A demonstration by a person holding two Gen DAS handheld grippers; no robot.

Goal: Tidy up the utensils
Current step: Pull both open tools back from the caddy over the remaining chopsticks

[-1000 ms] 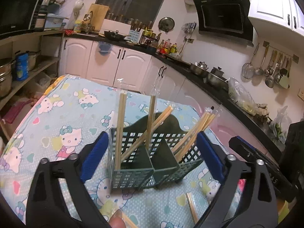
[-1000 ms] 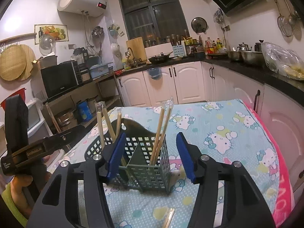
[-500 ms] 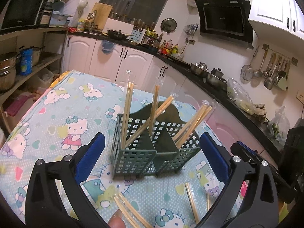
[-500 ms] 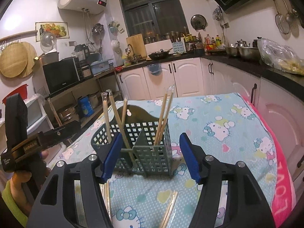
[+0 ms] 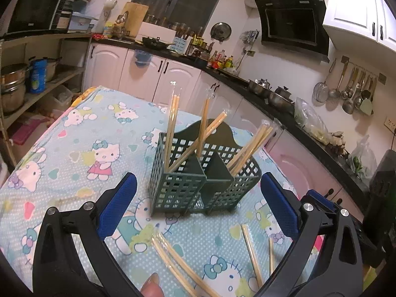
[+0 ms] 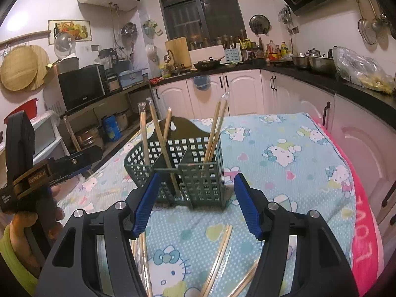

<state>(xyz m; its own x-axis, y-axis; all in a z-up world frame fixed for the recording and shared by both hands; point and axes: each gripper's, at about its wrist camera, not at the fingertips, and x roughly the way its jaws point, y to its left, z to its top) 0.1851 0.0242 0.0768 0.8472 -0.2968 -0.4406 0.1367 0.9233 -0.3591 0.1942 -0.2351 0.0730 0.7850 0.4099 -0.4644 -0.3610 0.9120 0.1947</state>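
Wrapped chopsticks are what the task turns on: several pairs lie loose on the cartoon-cat tablecloth along the bottom of both wrist views, in front of the green utensil caddy, which stands at frame centre. The step in hand looks like a return for another pair. The left gripper hangs with its jaws wide and empty; the right gripper is parted about halfway, also with nothing between its blue pads. Next, one gripper must drop onto a loose pair, close across its shafts, tip it upright and lower it into a compartment. The caddy shows three compartments and about five pairs standing in it; at least three pairs appear loose, though the bottom edge cuts them off.
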